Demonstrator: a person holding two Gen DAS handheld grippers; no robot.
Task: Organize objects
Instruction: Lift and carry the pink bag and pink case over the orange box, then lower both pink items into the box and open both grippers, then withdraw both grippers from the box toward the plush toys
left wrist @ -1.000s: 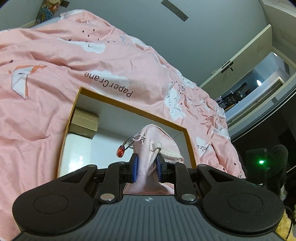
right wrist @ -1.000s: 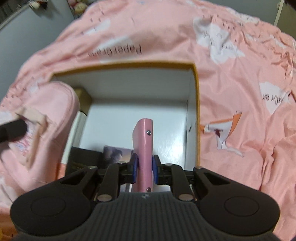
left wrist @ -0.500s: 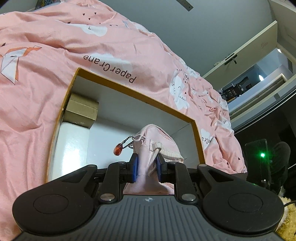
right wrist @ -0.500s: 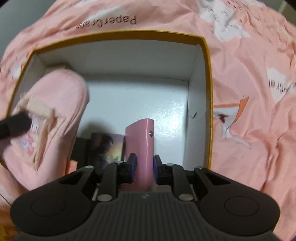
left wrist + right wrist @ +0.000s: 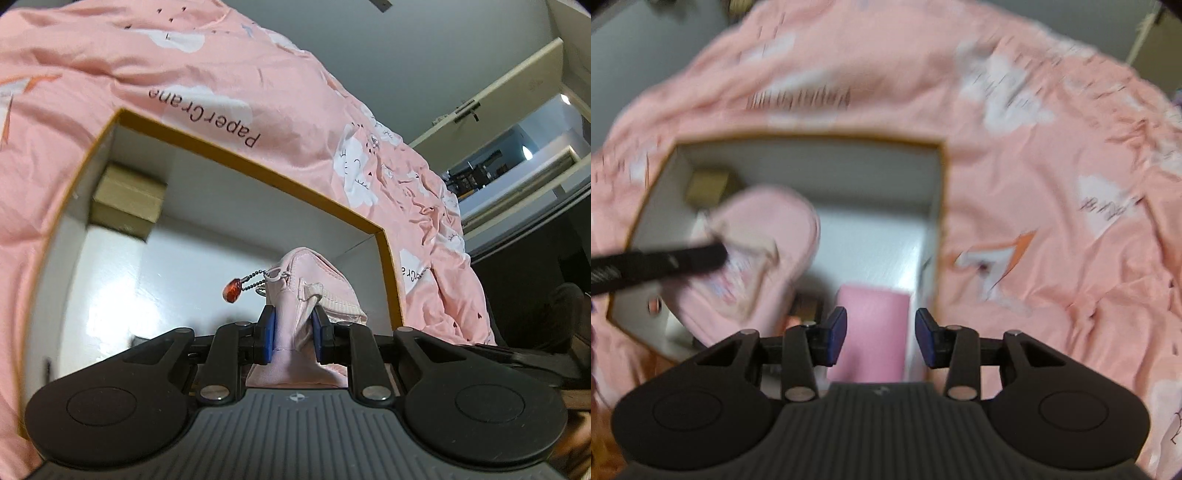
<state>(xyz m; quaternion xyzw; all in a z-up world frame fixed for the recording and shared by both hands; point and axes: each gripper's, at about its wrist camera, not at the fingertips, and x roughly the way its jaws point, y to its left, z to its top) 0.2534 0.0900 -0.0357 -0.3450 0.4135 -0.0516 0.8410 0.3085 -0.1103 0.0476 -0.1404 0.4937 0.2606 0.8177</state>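
An open box with a yellow rim [image 5: 258, 173] and white inside lies on the pink bedspread; it also shows in the right wrist view [image 5: 812, 137]. My left gripper [image 5: 293, 338] is shut on a pink fabric pouch [image 5: 314, 280] with a red bead charm [image 5: 232, 290], held over the box. The pouch [image 5: 757, 254] also shows in the blurred right wrist view. My right gripper [image 5: 881, 338] is open above the box's near right corner. A pink case [image 5: 871, 328] lies flat in the box below its jaws.
A small tan carton [image 5: 127, 201] stands in the box's far left corner. A dark card [image 5: 809, 306] lies on the box floor beside the pink case. The pink bedspread [image 5: 1052, 184] surrounds the box. A wardrobe door [image 5: 491, 103] stands at the right.
My right gripper has opened and let go of the pink case, which now lies flat in the box, and has drawn back. My left gripper has moved closer to the box with the pouch.
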